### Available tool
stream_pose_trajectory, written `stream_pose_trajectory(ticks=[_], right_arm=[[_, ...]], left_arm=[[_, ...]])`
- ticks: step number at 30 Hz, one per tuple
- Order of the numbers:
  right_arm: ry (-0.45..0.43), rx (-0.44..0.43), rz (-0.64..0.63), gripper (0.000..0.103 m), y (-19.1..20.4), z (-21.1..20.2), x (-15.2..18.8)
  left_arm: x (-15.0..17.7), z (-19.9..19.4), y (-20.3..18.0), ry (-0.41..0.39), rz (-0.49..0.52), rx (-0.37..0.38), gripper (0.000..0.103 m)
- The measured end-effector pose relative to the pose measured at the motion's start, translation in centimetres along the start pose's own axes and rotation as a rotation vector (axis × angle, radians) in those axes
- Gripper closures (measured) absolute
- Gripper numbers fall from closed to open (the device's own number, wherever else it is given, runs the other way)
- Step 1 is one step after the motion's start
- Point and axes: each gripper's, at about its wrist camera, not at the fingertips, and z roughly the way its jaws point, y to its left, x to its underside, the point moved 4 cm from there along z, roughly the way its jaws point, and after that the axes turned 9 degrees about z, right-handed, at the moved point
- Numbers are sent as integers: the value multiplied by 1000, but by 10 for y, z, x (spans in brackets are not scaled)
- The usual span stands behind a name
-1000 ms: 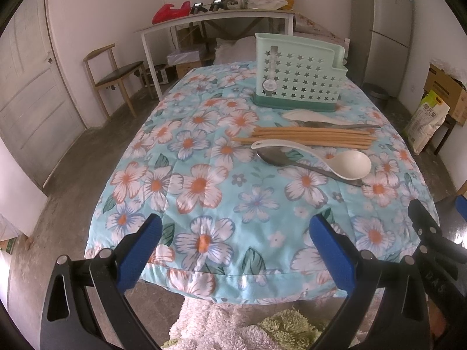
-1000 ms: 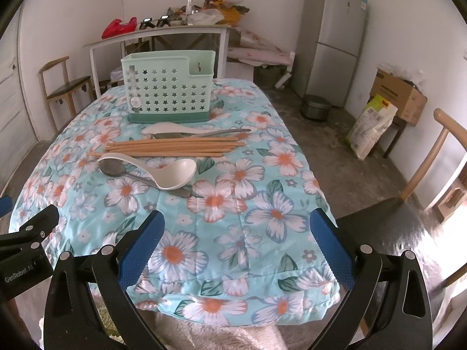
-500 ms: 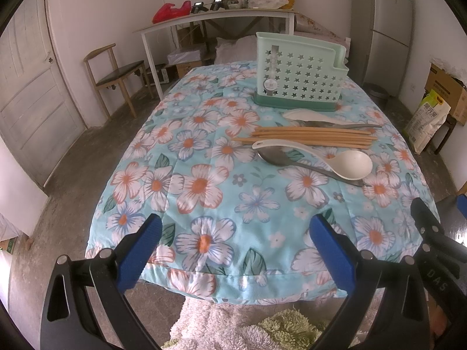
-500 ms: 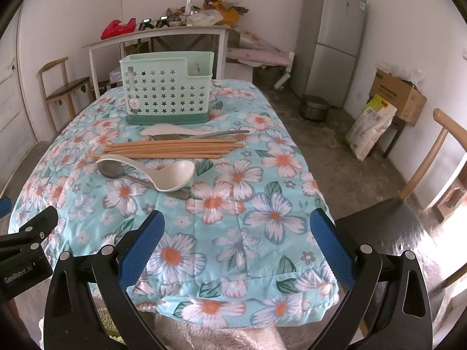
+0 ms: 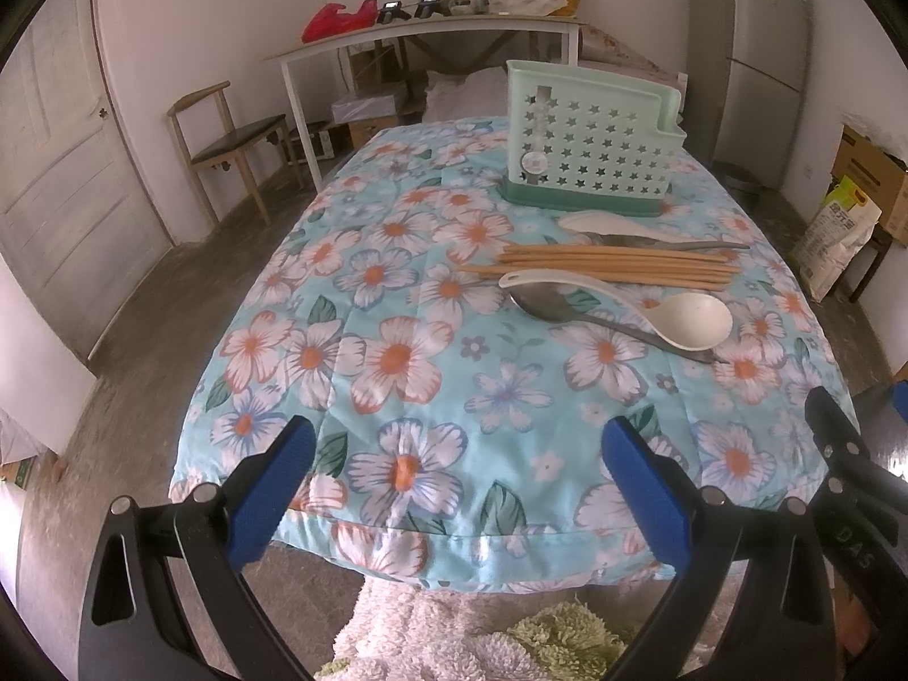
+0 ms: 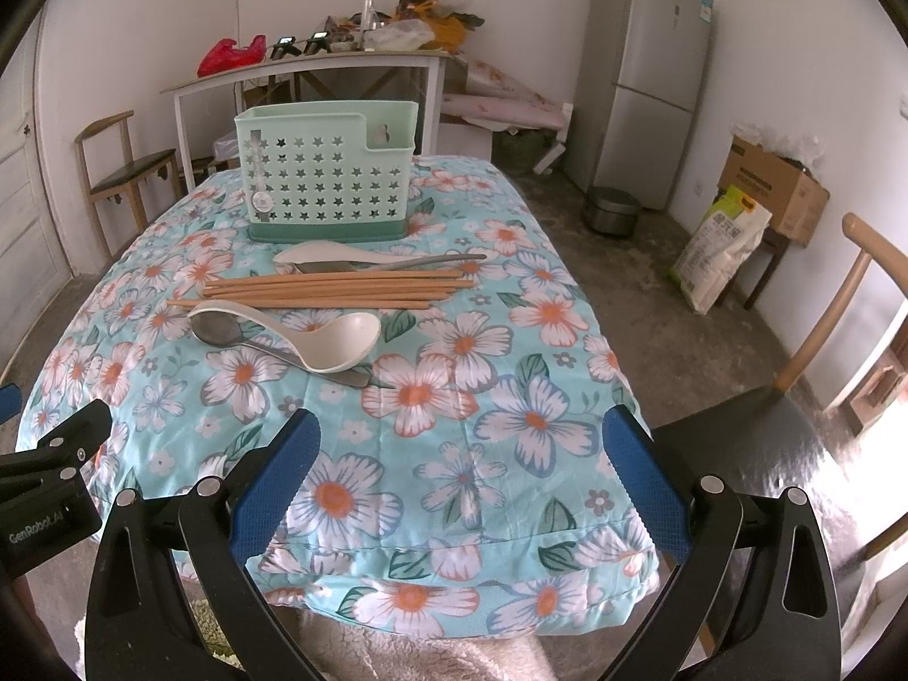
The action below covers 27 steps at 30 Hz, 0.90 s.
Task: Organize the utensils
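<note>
The utensils lie in a loose row across the far middle of the table: a white spoon (image 6: 332, 253) and a metal spoon (image 6: 391, 264) just in front of the green holder (image 6: 326, 176), then a bundle of wooden chopsticks (image 6: 335, 290), then a white ladle (image 6: 318, 337) lying across a second metal spoon (image 6: 227, 332), nearest to me. The holder stands upright behind them, and I see nothing in it from either view.

I judge the sorting has not started. My left gripper (image 5: 454, 482) and my right gripper (image 6: 459, 476) both hang over the near edge of the table, fingers spread wide, holding nothing, well apart from the utensils. The next move, I think, calls for reaching forward to the ladle, the closest piece, and closing on its handle without dragging the spoon under it.

The table wears a soft quilted cloth (image 6: 528, 414) in blue with flowers, which may give under a low pinch. Around it: a wooden chair (image 5: 227, 136), a cluttered white side table (image 6: 306, 65), a grey fridge (image 6: 647, 79), a cardboard box (image 6: 777, 187) and a concrete floor (image 6: 641, 278).
</note>
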Motion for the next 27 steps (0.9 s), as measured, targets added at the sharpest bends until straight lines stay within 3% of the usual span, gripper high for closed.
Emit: stream_pose_trajectory(ticks=[27], right_arm=[[-2,-6,4,8,2,2,-3]], left_arm=[[0,3,9,6,7,-8,4]])
